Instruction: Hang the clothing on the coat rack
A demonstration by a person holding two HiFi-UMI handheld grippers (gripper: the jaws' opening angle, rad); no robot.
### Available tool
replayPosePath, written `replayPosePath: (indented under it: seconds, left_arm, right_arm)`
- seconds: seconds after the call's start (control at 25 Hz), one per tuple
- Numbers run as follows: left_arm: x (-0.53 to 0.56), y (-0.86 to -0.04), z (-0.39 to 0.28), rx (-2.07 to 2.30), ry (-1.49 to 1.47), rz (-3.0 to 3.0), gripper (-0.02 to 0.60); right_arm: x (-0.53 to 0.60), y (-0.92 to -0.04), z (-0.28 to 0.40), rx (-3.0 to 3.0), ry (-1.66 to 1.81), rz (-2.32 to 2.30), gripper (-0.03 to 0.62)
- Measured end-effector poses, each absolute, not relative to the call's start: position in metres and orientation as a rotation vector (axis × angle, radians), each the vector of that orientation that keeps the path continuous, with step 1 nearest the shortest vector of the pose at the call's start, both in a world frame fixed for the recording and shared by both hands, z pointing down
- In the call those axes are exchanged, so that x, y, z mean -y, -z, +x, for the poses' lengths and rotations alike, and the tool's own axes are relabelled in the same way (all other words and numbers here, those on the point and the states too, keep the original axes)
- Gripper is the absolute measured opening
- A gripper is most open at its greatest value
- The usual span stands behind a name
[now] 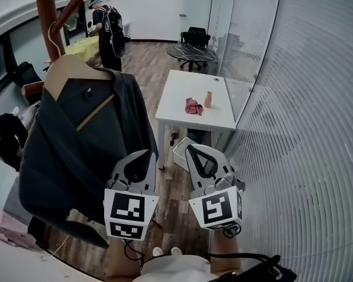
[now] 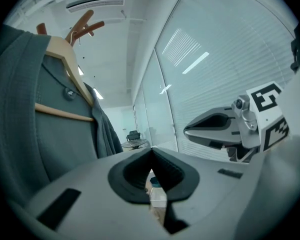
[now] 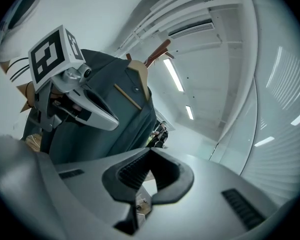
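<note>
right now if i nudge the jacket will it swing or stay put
Probably swings: the jacket hangs on a hanger from one thin hook on the rack. The cloth drapes in soft folds, so it likely gives before the hanger moves. It hangs open, so it might slide off a shoulder.

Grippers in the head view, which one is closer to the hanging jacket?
The left gripper, right beside the dark jacket on its hanger; the right gripper is further off, on the side of the white table.
</note>
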State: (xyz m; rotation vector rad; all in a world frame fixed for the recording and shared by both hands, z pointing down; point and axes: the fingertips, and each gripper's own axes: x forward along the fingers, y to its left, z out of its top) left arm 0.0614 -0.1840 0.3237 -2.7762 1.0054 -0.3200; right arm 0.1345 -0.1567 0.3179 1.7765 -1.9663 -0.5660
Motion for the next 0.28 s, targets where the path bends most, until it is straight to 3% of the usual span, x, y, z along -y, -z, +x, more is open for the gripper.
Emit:
replayPosePath:
  seconds: [0.28]
  left_arm:
    - [0.1880,-0.3286,0.0654,-0.997,0.331,-2.781,0.014]
  right_arm:
    - [0.1572,-0.3198,0.1376,1.937,0.552,1.773,0.018]
